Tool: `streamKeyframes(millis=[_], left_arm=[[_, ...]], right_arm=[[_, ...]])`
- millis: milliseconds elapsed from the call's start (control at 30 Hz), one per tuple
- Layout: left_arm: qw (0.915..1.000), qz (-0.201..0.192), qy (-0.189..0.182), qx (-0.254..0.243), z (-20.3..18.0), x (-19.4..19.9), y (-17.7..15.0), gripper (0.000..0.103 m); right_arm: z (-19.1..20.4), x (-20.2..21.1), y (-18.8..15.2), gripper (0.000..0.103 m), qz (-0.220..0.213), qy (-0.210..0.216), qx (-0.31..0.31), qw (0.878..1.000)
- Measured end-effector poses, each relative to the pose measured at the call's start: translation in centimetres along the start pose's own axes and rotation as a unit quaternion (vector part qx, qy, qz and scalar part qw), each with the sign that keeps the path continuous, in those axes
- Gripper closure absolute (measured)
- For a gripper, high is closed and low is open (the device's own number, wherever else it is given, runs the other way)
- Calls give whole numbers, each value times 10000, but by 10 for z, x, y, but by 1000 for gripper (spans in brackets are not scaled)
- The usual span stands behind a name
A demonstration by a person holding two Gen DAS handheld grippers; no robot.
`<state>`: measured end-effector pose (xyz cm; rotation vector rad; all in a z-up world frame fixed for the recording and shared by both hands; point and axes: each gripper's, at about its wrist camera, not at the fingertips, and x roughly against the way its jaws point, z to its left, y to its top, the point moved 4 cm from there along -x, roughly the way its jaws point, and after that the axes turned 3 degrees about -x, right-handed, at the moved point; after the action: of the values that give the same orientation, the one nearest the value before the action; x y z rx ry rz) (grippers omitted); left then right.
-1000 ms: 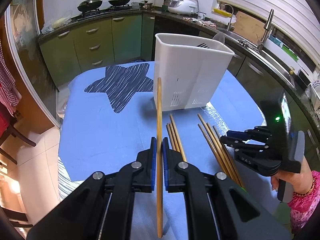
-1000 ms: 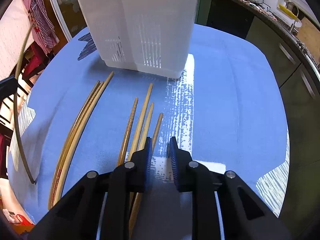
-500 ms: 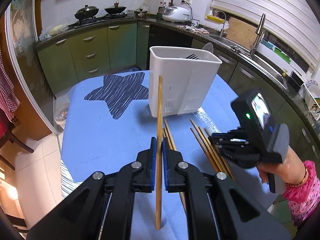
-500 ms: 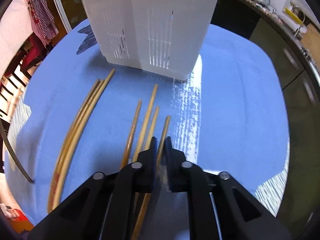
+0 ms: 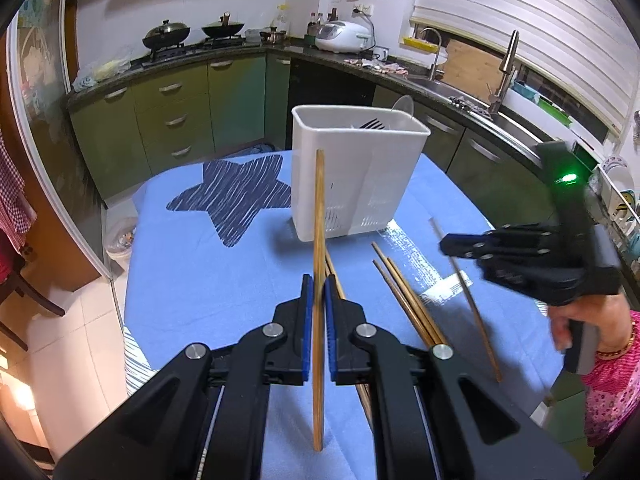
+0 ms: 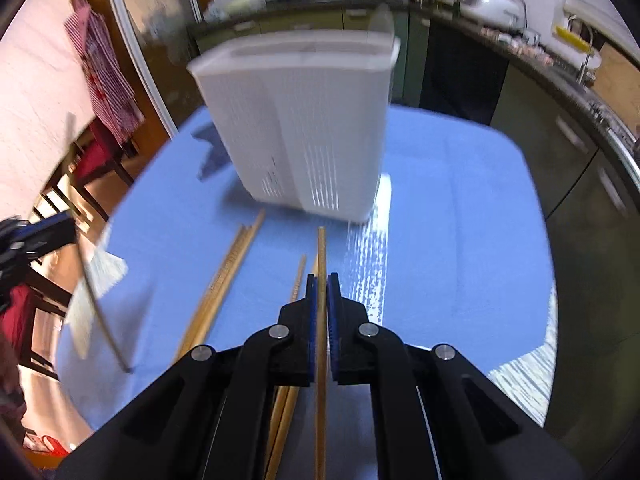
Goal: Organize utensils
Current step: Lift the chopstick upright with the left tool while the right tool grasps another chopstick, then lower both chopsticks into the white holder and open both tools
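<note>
While the blue desk [image 5: 192, 280] carries a white bin [image 5: 356, 176] and loose chopsticks [image 5: 404, 300] near it, both tools are up in the air. The left tool [image 5: 316, 284] is closed tight on one chopstick [image 5: 319, 216]. The right tool [image 6: 321, 284] has just closed on another chopstick [image 6: 321, 252].

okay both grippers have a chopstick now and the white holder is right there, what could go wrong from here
The left gripper pinches its chopstick near mid-length, so it might pivot on the way to the white holder. The right gripper holds its chopstick just above loose chopsticks and might nudge them.
</note>
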<state>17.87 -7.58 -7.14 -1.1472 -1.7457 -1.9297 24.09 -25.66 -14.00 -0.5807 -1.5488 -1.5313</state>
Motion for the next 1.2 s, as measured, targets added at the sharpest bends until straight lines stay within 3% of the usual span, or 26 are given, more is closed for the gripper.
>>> streamKeyframes(millis=[367,700,933,1200], left_arm=[[9994,-295,-119,-134,-5,28,2,97],[9985,-469,-150,-224,-9,41,9,97],[9977,-583,-258,-247,-13,48,35,97],[9948,-906,-269,-390,-20,62,93,97]], right_arm=[[1,97,-11,98,-821,335,-35,9961],[-2,134,-2,98,-1228,379,-61,9917],[-5,161,35,98,-1575,422,-83,9866],[-3,201,96,98,-1961,431,-2,9796]])
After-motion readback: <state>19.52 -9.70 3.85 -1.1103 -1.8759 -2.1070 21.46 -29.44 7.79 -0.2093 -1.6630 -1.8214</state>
